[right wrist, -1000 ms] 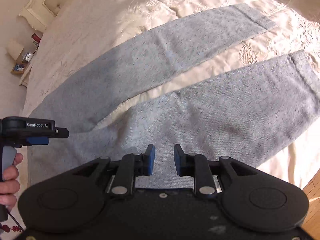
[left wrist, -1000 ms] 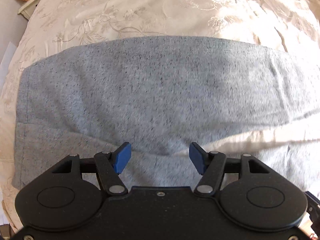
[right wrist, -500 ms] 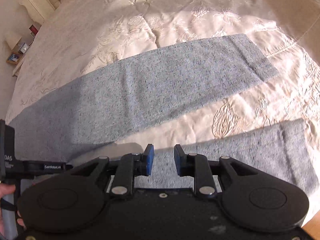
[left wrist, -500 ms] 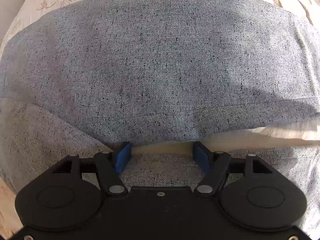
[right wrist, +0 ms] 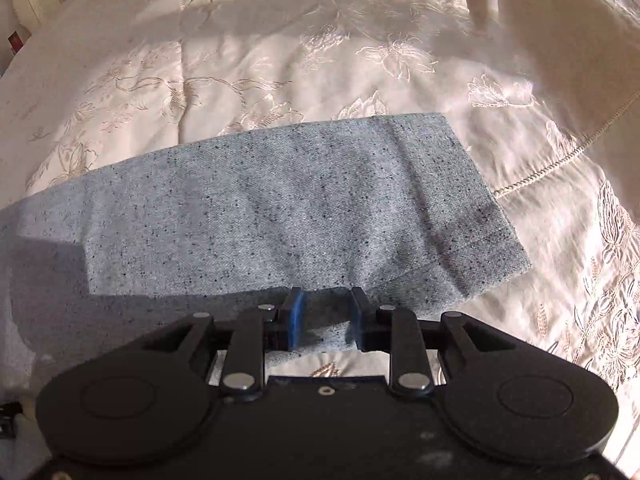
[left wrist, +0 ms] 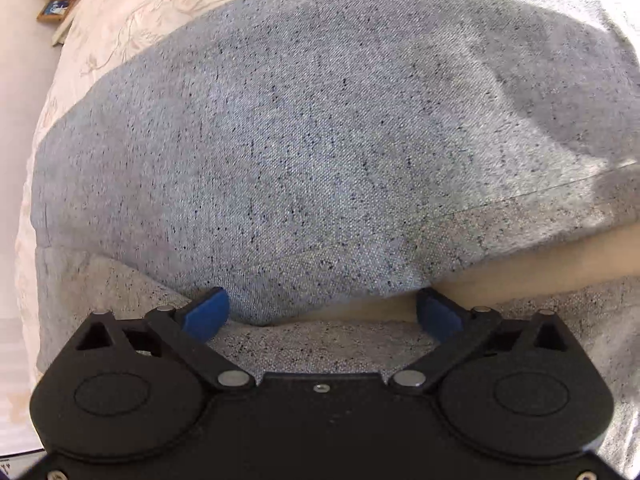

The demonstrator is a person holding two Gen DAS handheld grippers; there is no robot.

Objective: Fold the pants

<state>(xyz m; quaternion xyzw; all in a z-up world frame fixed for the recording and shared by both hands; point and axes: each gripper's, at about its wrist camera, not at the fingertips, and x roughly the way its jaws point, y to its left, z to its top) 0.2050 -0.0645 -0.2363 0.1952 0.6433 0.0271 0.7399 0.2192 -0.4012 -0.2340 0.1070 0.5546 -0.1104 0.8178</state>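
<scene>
- The left gripper (left wrist: 322, 312) points steeply down at the crotch of the grey pants (left wrist: 320, 140), and its jaws are opening, already spread very wide.
- Its blue pads (left wrist: 206, 312) press on nothing; between them lie the curved inner edge of the upper leg, a sliver of the cream bedspread (left wrist: 540, 264) and the lower leg's cloth nearest the camera.
- The right gripper (right wrist: 324, 316) hangs over the near edge of one pant leg close to its hem (right wrist: 472, 216), its jaws opening slightly with a narrow gap between them.
- Grey cloth shows in that gap, but the pads (right wrist: 296, 316) do not visibly pinch it.
- The pants are speckled heather-grey sweatpants laid flat on the bedspread, which is embroidered with flowers (right wrist: 280, 60).
- In the left wrist view the upper leg fills most of the frame, with a seam running along its lower edge on the right.
- In the right wrist view the leg ends in a stitched cuff, with bare bedspread beyond it and a corded edge (right wrist: 560, 160) on the right.
- A small framed picture (left wrist: 56, 10) sits at the upper left of the left wrist view, off the bed.
</scene>
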